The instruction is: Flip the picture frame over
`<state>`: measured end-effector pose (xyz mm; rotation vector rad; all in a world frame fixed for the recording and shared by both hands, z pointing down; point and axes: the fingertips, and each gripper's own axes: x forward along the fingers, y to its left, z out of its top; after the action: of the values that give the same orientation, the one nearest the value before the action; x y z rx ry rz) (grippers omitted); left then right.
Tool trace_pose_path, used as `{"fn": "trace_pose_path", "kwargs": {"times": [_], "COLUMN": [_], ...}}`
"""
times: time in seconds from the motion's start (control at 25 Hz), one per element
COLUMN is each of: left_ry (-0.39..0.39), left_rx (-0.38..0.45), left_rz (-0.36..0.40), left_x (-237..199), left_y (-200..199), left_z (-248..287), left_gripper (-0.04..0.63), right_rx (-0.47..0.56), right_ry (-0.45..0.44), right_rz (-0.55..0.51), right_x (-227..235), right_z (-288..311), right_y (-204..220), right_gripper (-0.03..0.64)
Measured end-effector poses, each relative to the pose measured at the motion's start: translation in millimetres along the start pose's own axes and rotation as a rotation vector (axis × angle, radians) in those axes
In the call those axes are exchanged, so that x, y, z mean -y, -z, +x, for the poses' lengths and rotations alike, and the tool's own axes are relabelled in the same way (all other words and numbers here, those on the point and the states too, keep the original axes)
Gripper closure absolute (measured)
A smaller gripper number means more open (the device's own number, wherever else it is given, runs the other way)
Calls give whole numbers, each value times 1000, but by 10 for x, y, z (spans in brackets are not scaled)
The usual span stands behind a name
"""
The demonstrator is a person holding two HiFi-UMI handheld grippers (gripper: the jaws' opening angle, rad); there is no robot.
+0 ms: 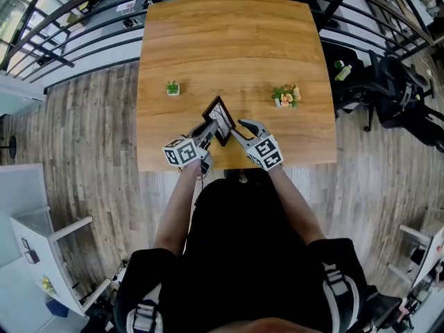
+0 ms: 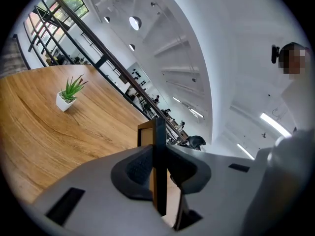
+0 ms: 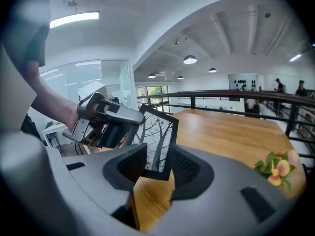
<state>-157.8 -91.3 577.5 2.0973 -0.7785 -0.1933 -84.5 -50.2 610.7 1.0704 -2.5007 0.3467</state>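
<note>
Frame up on edge, flip about half done
Left gripper (image 1: 207,130) is clamped on the black-rimmed, tree-print picture frame (image 1: 220,119), tilted upright over the light wooden table's (image 1: 236,47) near side; right gripper (image 1: 244,125) straddles its corner, jaws slack; laying it over remains

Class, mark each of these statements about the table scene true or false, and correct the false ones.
1. The left gripper is clamped on the picture frame. True.
2. The picture frame lies flat on the table. False: it is held up on edge, tilted.
3. The picture in the frame shows bare trees. True.
4. In the head view, the flowers stand to the left of the frame. False: they stand to its right, and the small green plant stands to its left.
</note>
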Motion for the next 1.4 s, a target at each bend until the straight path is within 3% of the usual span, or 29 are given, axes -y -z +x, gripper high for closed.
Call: {"fn": "trace_pose_path", "kwargs": {"times": [0.28,0.68,0.8,1.16,1.28,1.4], "left_ry": [87,228,257,438,475,463], "left_rx": [-44,-108,-134,-181,-195,-204], "left_rz": [35,14,19,-63,-71,-65], "left_x": [173,407,457,623,638,647], "left_y": [76,192,241,247,242,249], "left_z": [-103,-120,-105,-141,-147,-129], "left_gripper": [503,503,503,503,503,503], "right_rx": [-1,7,19,101,141,148], "right_ry": [-68,-75,-165,-414,-451,-422], "right_rz": [167,266,314,559,620,634], "right_x": [104,340,268,131,108,112], "right_z": [65,-57,-96,-253,-298,-305], "right_y": [75,149,144,81,55,94], "right_gripper": [480,460,456,465,488,499]}}
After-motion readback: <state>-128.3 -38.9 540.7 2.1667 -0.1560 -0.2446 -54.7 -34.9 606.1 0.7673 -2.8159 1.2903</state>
